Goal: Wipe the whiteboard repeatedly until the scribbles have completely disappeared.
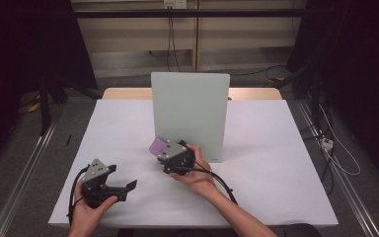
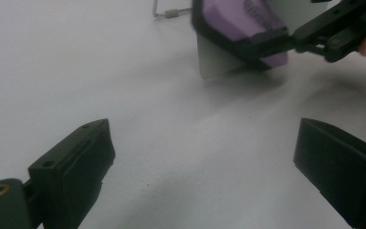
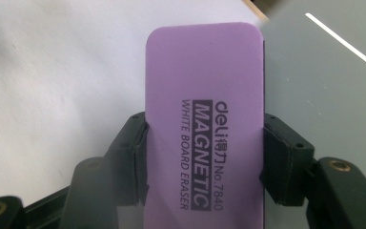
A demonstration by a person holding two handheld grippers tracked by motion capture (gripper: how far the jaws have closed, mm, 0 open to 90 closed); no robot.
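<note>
Right hand-held gripper (image 1: pixel 162 149) pinches purple eraser (image 3: pixel 205 114) beside upright whiteboard (image 1: pixel 190 111); left hand-held gripper (image 1: pixel 123 187) spread.

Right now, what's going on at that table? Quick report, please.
Right gripper shut on the purple whiteboard eraser, beside the upright whiteboard. Left gripper open, empty, low over the white table. Nothing in the way.
</note>
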